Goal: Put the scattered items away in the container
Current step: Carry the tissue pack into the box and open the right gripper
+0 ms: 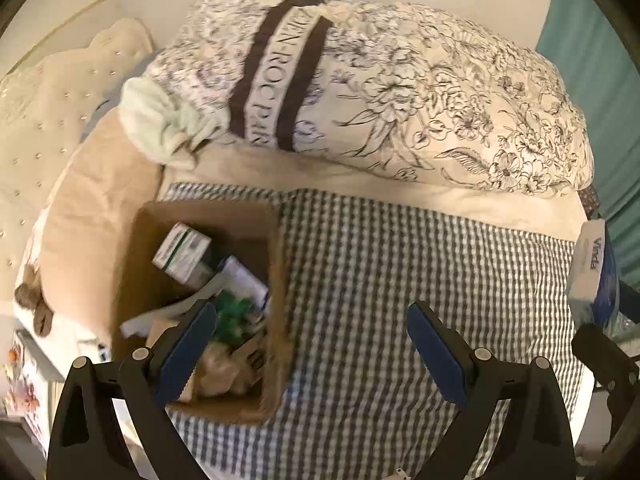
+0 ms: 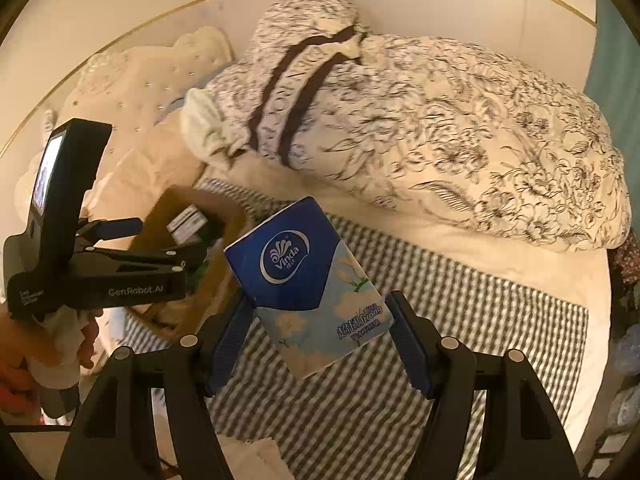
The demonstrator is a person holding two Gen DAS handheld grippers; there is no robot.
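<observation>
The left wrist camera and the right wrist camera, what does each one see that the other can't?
Only the left wrist view looks down into the cardboard box, showing a white-and-green carton and green stuff.

Only the right wrist view shows the tissue pack's blue Vinda front, held in the right gripper, and the left gripper from outside.

Both show the checkered cloth, flowery duvet and the box.

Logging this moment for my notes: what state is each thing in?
Brown cardboard box: open, partly filled.
Blue Vinda tissue pack: lifted, tilted, gripped.
Right gripper: shut on the pack.
Left gripper: open, holding nothing.
Floral duvet: bunched up.
</observation>
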